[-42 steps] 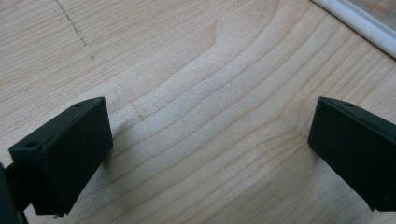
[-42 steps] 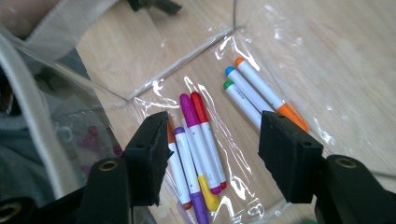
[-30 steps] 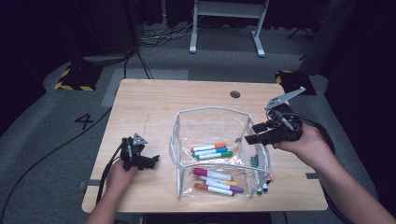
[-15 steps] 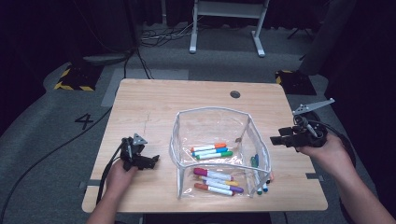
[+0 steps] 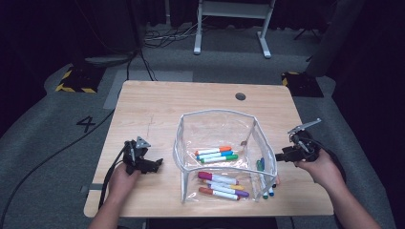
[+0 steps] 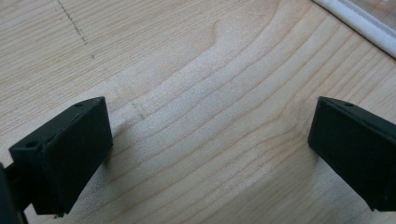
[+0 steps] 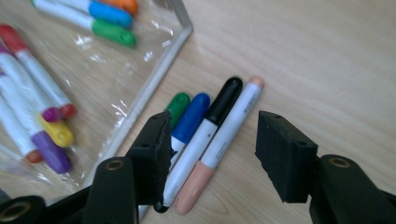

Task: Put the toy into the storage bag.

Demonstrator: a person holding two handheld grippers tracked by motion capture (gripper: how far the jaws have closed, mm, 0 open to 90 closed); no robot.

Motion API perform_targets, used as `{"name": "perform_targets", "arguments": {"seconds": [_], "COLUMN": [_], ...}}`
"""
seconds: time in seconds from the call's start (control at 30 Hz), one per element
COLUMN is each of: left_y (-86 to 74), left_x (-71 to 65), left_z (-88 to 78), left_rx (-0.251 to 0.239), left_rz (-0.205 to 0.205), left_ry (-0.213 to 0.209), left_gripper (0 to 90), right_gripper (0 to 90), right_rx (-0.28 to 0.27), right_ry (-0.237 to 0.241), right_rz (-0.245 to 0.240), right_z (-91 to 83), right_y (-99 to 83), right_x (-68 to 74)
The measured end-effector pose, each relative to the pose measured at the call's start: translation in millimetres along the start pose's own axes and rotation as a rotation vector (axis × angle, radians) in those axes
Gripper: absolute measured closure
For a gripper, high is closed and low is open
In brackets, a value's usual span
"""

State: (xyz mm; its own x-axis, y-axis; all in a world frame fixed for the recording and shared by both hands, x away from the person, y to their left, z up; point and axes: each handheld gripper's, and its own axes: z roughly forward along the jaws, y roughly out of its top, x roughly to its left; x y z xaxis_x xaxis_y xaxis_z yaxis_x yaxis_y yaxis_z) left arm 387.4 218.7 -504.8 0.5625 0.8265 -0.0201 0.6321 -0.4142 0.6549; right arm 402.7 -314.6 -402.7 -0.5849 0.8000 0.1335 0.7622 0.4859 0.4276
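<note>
The high view showed a pale wooden table on a grey floor, with a clear plastic pouch standing open near its middle. Inside the pouch lay two clusters of markers: three capped orange, blue and green toward the back, and several more toward the front, with purple, yellow and red caps. Outside the pouch, just beside its right wall, four loose markers lay side by side on the wood.

The left gripper rested low over the table, well apart from the pouch's left wall; the left gripper view showed its jaws spread wide over bare wood grain with nothing between them, and a strip of the pouch's white edge in the upper right corner.

The right gripper sat near the table's right edge, aimed at the loose markers. Its jaws had just been closing but stood partly open, gripping nothing. In the right gripper view, the black-capped marker and the peach-capped marker lay between the jaws, touching each other, while the blue-capped marker and green-capped marker lay by one jaw, nearest the pouch wall.
</note>
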Motion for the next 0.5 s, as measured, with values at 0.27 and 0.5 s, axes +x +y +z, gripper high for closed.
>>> {"name": "perform_targets", "arguments": {"seconds": [0.27,0.5], "left_y": [0.0,0.0], "left_x": [0.0,0.0], "left_z": [0.0,0.0], "left_rx": [0.0,0.0], "left_rz": [0.0,0.0], "left_ry": [0.0,0.0], "left_gripper": [0.0,0.0], "right_gripper": [49.2,59.5], "right_rx": [0.079,0.109], "right_ry": [-0.009,-0.03], "right_rz": [0.041,0.062], "right_z": [38.9,48.5], "right_y": [-8.6,-12.3], "right_x": [-11.6,-22.8]}}
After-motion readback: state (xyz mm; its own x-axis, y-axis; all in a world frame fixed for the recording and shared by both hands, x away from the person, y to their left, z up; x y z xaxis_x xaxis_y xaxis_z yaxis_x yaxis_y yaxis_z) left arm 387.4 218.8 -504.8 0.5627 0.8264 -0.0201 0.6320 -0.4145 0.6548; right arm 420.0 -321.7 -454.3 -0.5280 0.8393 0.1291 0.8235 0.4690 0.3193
